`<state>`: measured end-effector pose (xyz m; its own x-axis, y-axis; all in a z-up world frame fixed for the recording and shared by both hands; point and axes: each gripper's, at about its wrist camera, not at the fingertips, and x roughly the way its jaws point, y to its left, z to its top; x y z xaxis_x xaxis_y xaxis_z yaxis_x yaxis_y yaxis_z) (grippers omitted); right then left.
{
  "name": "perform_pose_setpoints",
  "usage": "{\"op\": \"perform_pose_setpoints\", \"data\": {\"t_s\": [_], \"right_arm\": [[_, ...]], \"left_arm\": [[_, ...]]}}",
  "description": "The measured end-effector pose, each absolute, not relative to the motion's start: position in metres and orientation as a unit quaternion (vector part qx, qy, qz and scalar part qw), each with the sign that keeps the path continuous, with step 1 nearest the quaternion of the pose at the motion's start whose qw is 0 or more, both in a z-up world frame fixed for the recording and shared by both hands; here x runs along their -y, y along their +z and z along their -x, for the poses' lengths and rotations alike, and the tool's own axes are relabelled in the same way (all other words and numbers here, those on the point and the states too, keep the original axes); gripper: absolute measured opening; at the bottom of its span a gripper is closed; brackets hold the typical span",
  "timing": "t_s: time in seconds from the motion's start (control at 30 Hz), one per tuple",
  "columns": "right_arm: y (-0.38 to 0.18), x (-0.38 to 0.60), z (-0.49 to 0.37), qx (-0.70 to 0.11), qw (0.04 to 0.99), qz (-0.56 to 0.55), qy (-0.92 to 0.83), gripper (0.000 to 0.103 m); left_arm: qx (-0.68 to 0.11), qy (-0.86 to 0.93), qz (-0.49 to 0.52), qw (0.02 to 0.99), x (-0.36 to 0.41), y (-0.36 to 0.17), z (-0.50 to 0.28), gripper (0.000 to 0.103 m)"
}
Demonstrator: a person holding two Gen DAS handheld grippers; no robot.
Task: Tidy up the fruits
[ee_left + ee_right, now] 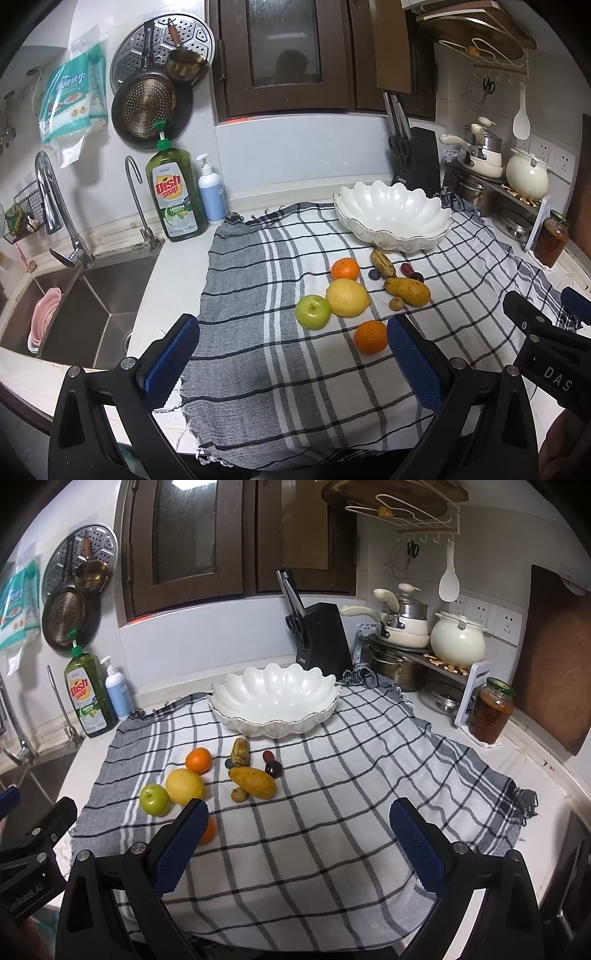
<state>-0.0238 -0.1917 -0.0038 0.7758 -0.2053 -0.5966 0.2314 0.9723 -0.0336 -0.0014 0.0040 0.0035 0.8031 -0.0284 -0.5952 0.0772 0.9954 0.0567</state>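
Observation:
A white scalloped bowl stands empty at the back of a checked cloth. In front of it lie a green apple, a lemon, two oranges, a mango, a small banana and small dark fruits. My left gripper is open and empty, near the front orange. My right gripper is open and empty, right of the fruits.
A sink with taps lies left of the cloth. Dish soap and a pump bottle stand behind it. A knife block, pots and a jar stand at the back right.

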Motion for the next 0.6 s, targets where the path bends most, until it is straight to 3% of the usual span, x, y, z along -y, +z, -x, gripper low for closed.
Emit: {"op": "perform_pose_setpoints", "data": {"t_s": [0.6], "right_arm": [[-0.0043, 0.1937, 0.0244, -0.313, 0.943, -0.021, -0.115, 0.1]], "left_arm": [[-0.312, -0.026, -0.039, 0.949, -0.0024, 0.0033, 0.002, 0.103]]}}
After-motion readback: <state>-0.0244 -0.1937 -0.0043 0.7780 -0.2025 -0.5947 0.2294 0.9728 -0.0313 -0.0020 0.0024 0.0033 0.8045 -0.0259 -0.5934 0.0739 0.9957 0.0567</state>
